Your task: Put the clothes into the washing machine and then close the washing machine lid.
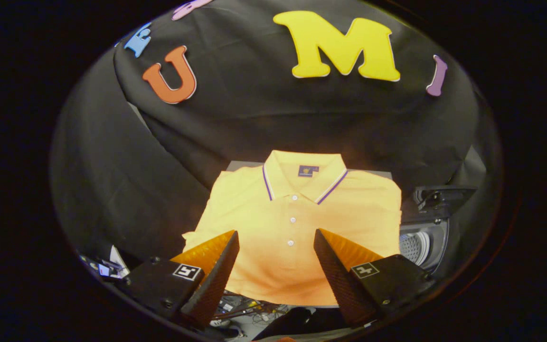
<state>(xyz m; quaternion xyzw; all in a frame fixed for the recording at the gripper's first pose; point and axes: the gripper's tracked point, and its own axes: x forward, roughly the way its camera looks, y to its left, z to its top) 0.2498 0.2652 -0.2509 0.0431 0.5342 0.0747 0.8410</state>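
Observation:
A folded yellow polo shirt (297, 213) with a striped collar and white buttons lies flat on a grey table (242, 165). My gripper (276, 233) hovers over the shirt's near half, open, its fingertips (230, 242) spread wide with the button placket between them and nothing held. To the right of the shirt stands the washing machine (423, 240), its lid (442, 197) raised and the perforated drum visible inside.
Black cloth walls close in behind and to the left of the table. Below the table's near edge lie cables and small clutter (247, 311), with more odds and ends (107, 268) left of the fingers.

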